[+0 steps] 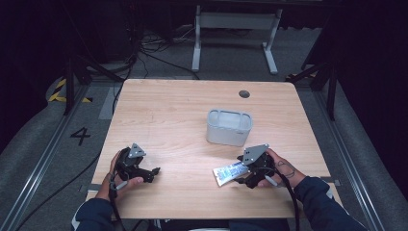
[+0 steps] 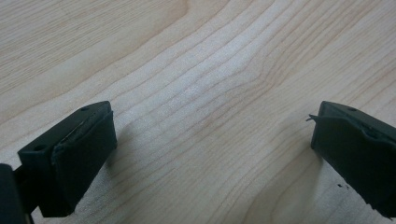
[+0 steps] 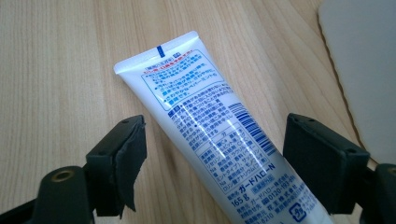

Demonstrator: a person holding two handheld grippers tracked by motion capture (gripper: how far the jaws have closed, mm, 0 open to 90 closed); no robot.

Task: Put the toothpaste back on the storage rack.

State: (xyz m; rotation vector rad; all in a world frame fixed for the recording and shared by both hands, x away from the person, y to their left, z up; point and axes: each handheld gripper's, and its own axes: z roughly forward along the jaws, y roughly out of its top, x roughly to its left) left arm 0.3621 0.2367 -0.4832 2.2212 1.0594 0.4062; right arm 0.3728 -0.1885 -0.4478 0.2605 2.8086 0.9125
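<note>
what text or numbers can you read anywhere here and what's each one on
"4": painted in black on the grey floor left of the table.
"165 g": on the white tube between the right gripper jaws.
"ガードハロー N": brand line on the same tube, above the weight.
"0120": start of a phone number below it; the rest is too small to read.
Blue fine print, red lines and barcode digits: too small.
The grey container: no legible text.

White tube (image 3: pixel 219 140): Japanese print, barcode, "ガードハロー N", "165 g", phone number beginning "0120". Floor (image 1: pixel 57 144) beside table: black numeral "4" (image 1: pixel 80 135).
</note>
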